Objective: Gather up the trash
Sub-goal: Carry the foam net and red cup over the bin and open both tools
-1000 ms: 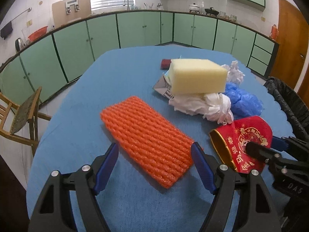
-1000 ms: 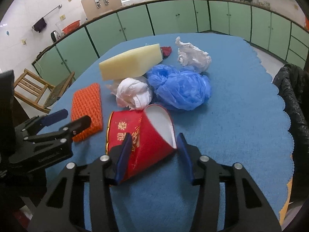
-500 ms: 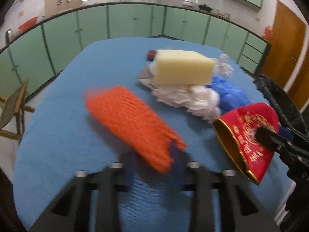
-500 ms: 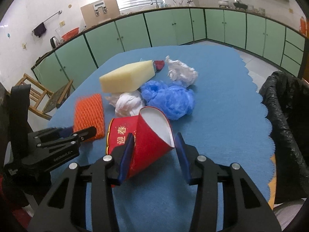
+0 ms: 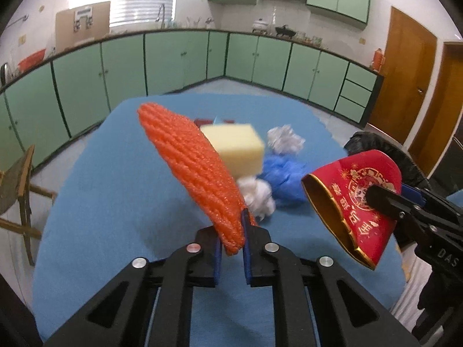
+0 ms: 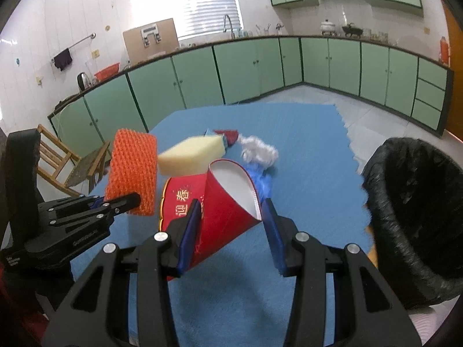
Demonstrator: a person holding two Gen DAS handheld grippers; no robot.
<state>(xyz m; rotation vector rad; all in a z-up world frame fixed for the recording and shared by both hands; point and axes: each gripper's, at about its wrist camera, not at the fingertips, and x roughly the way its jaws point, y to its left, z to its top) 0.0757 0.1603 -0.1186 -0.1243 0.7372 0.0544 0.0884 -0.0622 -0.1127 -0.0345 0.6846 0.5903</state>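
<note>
Your left claw, low in the frame's centre, is pressed together on the lower end of the orange net, which rises off the blue bench and leans toward the upper left. At lower centre of the right wrist view, your right claw pinches the crushed red cup, also held above the bench, white inside facing up and gold rim to the left. Beyond, at mid-frame, the rest of the trash lies on the bench: a white wad touching a blue bag, a yellow sponge behind them, and a second white wad just to its right. A black-lined bin stands at the bench's right edge. Green cabinets curve across the background.
</note>
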